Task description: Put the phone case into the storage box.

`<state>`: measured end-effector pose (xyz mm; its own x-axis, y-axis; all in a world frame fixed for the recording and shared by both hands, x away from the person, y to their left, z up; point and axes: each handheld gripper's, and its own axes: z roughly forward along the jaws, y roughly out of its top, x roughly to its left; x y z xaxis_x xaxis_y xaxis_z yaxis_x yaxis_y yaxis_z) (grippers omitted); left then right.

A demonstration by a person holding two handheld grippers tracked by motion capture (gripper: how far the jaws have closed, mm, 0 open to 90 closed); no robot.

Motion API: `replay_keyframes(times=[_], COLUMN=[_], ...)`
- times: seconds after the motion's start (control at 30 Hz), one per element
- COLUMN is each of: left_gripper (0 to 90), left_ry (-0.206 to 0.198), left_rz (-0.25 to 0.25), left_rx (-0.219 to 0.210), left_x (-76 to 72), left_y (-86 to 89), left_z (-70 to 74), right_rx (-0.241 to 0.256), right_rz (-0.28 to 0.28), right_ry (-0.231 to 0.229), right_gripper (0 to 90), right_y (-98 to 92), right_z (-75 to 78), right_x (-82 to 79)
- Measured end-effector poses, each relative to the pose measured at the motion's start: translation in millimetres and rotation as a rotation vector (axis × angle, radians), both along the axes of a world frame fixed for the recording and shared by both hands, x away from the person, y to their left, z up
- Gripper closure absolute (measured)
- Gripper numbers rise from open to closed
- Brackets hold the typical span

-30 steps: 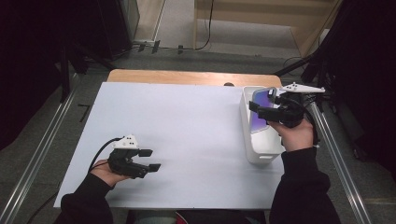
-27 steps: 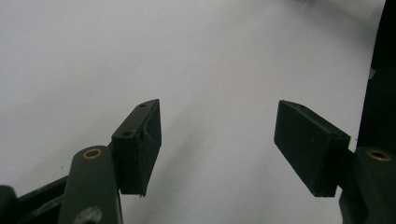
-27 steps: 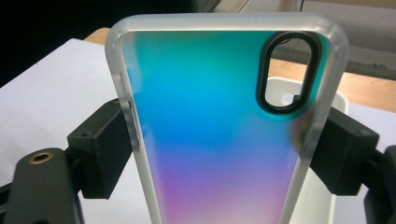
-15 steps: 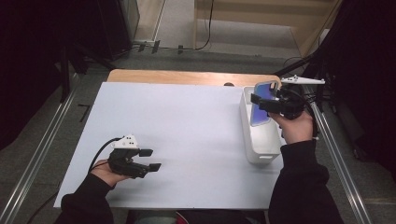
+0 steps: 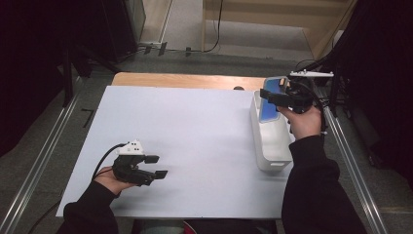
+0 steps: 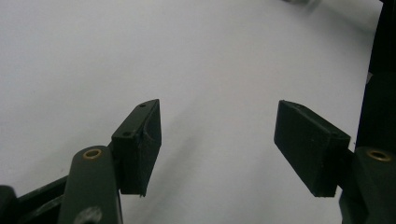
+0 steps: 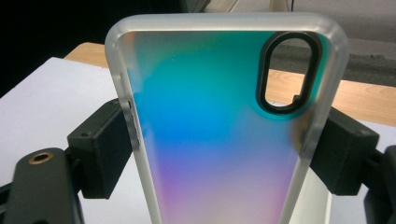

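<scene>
An iridescent blue-to-pink phone case (image 7: 210, 135) with a frosted rim and an oval camera cutout stands between the jaws of my right gripper (image 7: 224, 154), which is shut on its two long sides. In the high view that right gripper (image 5: 280, 97) holds the phone case (image 5: 269, 111) above the far end of a white tray (image 5: 271, 146) at the table's right edge. My left gripper (image 5: 157, 166) rests low over the white table sheet (image 5: 195, 136) near the front left. Its jaws stand wide apart in the left gripper view (image 6: 217, 144), with nothing between them.
A strip of bare wooden tabletop (image 5: 185, 80) runs along the far edge behind the white sheet. Metal rails (image 5: 44, 161) flank the table on both sides. Cables (image 5: 214, 29) lie on the floor beyond.
My right gripper has risen and moved toward the far end of the tray with the phone case in it. The left gripper has stayed put.
</scene>
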<state>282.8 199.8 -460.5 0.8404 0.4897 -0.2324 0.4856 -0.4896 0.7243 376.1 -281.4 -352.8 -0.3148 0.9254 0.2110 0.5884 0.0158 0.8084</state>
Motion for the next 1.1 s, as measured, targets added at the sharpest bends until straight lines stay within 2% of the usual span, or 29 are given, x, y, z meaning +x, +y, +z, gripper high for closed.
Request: replay_keyframes(times=[0.07,0.33,0.73,1.1], left_gripper=[31.5,31.4,31.4,31.4], left_ry=[0.000,0.001,0.003,0.006], left_rz=[-0.004,-0.002,-0.001,0.000], left_rx=[0.000,-0.005,-0.006,-0.005], left_x=[0.5,0.7,0.8,1.0], left_y=[0.2,0.3,0.5,0.3], left_z=[0.0,0.1,-0.1,-0.5], right_rx=[0.010,-0.007,-0.027,-0.028], right_rz=[0.000,-0.016,-0.050,-0.090], right_ry=[0.006,0.024,0.020,0.035], right_gripper=[15.2,15.2,15.2,15.2], right_y=[-0.4,-2.0,-1.6,-6.4], right_z=[1.1,4.7,10.1,6.5], right_x=[5.1,23.4,50.9,72.5])
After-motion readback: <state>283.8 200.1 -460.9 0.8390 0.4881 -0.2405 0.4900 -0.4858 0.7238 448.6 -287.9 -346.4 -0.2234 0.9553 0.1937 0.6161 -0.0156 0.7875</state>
